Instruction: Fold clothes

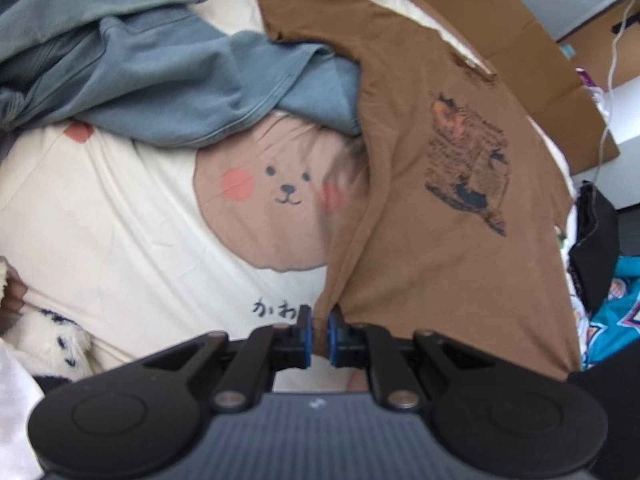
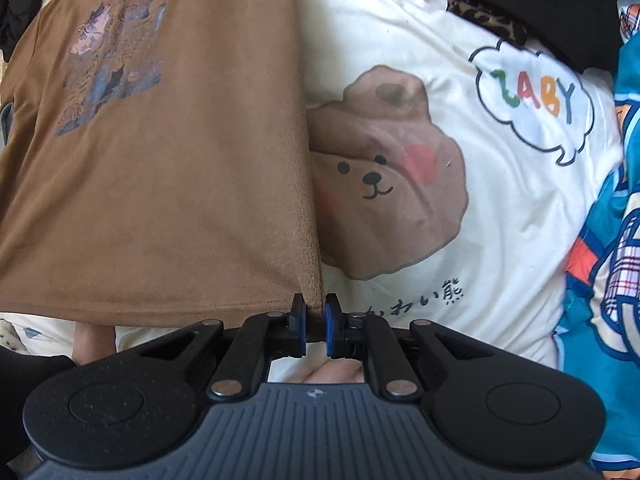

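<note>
Nearest, left wrist view: left hand-held gripper [image 1: 319, 334] pinched narrow on the hem corner of the brown T-shirt [image 1: 440, 240]; cloth sits between the blue pads.

Right wrist view: right hand-held gripper [image 2: 314, 330], jaws likewise drawn tight, clamps the opposite hem corner of the same brown T-shirt [image 2: 160, 200]. A fold of fabric shows between its pads.

Key relation: each gripper holds one bottom corner, so the hem runs between the two hands and the shirt's long axis extends straight away from both, hem near, collar far. Neither hand is clearly nearer to the shirt body; both are at its near edge.

Mid-distance: printed graphic faces up. The shirt lies on the bear-print bedsheet [image 2: 500, 220], apparently lifted a little at the hem.

Far: collar end reaches toward a blue-grey garment [image 1: 160, 80], which the left sleeve region overlaps, and a cardboard box [image 1: 540, 60].

Judgement: the next move likely carries the hem away toward the collar, both hands travelling together along that axis.
</note>
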The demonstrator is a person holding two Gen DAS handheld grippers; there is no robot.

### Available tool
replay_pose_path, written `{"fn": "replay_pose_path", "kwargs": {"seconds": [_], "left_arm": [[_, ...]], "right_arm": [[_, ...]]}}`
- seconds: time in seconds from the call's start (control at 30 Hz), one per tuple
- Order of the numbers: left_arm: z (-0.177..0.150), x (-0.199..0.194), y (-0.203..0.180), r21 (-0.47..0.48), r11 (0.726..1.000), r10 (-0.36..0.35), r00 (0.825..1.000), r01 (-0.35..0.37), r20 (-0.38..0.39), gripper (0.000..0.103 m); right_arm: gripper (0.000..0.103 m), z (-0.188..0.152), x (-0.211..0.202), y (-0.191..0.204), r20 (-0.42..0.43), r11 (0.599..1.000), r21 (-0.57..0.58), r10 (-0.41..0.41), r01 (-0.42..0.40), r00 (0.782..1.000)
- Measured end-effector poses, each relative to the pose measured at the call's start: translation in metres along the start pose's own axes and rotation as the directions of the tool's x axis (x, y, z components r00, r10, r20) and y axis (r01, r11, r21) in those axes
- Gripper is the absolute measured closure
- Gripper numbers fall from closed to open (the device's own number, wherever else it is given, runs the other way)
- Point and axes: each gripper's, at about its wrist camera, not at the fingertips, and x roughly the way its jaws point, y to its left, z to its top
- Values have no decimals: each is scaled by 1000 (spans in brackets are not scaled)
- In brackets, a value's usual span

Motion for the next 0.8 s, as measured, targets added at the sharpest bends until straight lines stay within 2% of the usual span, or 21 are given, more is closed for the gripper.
{"fn": "replay_pose_path", "kwargs": {"seconds": [0.27, 0.5, 0.63, 0.8], "left_arm": [[5, -28, -23, 27, 999, -39, 999, 39, 18, 95], [0, -30, -28, 30, 999, -39, 999, 39, 9, 95], [-2, -9, -20, 17, 1000, -1, 1000, 1, -16, 95], [-12, 38, -1, -2, 999, 52, 993, -53, -108, 95]], "right_arm": [[96, -2, -20, -3, 4, 1000, -27, -5, 5, 1000], [96, 1, -19, -5, -12, 999, -43, -16, 16, 1000], [96, 2, -3, -7, -40, 999, -32, -31, 30, 999], [96, 0, 28, -9, -95, 998, -14, -56, 55, 994]]}}
